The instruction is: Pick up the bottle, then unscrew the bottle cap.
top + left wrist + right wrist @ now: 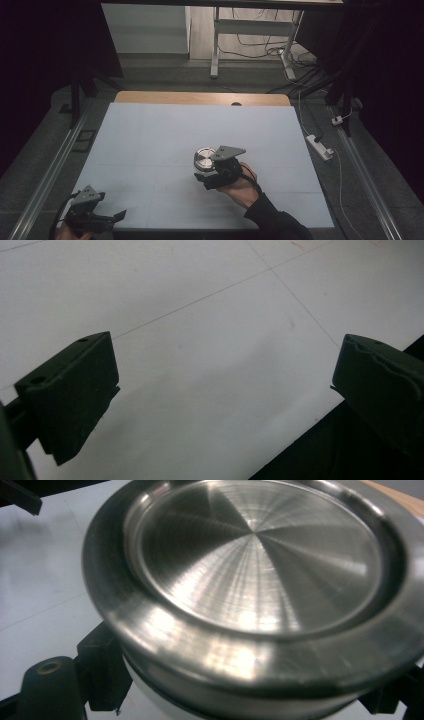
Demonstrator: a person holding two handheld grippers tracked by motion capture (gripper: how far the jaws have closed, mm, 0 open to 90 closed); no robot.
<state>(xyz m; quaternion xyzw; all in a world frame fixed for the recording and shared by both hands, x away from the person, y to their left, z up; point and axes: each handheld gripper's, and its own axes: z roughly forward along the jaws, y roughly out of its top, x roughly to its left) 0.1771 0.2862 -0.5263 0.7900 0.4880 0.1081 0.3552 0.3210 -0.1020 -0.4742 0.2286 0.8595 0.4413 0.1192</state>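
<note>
A round brushed-steel dish (pixel 203 159) with a raised rim hangs just above the middle of the white mat (pixel 165 130), tilted. My right gripper (pixel 202 169) is shut on it, with a hand behind it coming in from the lower right. In the right gripper view the steel dish (pixel 255 560) is very close, and the black jaws of the right gripper (pixel 245 692) clamp its lower edge from both sides. My left gripper (pixel 116 216) rests at the mat's near left corner. In its own view the left gripper (pixel 227 370) stands open over bare mat, nothing between its jaws.
A wooden table edge (pixel 200 98) shows beyond the mat. Metal rails (pixel 50 170) run along both sides of the table. A power strip (pixel 320 146) and cables lie on the floor at the right, and white desk legs (pixel 216 45) stand behind the table.
</note>
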